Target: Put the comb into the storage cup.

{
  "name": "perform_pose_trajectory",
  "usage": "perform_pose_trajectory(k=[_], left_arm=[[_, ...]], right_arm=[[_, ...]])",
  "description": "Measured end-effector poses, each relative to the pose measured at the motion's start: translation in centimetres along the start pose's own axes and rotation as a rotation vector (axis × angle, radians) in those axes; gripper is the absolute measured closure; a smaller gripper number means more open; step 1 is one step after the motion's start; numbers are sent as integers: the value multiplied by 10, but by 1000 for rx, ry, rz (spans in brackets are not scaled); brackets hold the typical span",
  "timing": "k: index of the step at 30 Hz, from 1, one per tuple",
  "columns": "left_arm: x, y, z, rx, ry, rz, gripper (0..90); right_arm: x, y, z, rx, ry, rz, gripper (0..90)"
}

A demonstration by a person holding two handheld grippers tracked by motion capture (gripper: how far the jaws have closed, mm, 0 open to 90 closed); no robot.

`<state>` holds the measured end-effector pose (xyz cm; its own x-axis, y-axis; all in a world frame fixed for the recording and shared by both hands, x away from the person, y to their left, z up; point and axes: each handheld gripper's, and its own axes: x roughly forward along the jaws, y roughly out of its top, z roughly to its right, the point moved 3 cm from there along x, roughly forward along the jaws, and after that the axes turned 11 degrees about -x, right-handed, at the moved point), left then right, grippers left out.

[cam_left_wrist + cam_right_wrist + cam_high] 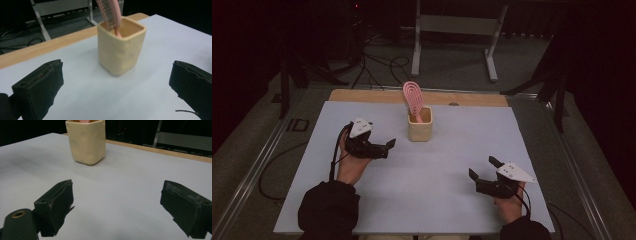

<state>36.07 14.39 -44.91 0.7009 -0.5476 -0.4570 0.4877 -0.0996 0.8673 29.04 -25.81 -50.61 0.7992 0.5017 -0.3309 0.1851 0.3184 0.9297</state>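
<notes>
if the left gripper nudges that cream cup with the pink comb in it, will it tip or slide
Likely slides first: the cream cup has a squarish, flat-looking base on the smooth table. A high push could tip it, since the pink comb stands tall and leans out over the rim. The left gripper is open, beside it.

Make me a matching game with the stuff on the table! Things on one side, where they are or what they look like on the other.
Things:
1. pink comb
2. cream cup
3. left gripper
4. right gripper

Descriptions:
A. open, at the near right of the table
B. open, just left of the cup
C. sticks up out of the cup
D. stands on the white table top

Pairs: 1-C, 2-D, 3-B, 4-A
</notes>
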Motion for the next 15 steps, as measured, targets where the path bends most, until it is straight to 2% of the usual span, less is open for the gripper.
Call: perform_pose_trajectory(k=[1, 6, 7, 12, 15], left_arm=[[-8, -13, -5, -10, 3, 3, 0], [-24, -35, -15, -41, 3, 20, 0], [-24, -35, -15, -41, 3, 20, 0], [-39, -57, -23, -29, 22, 20, 0], [-46, -65, -27, -27, 30, 36, 0]], right_arm=[[0, 0, 0, -1, 1, 2, 109], [0, 0, -1, -2, 4, 4, 109], [0, 0, -1, -2, 4, 4, 109], [0, 1, -1, -2, 5, 6, 109], [-1, 1, -1, -3, 5, 8, 109]])
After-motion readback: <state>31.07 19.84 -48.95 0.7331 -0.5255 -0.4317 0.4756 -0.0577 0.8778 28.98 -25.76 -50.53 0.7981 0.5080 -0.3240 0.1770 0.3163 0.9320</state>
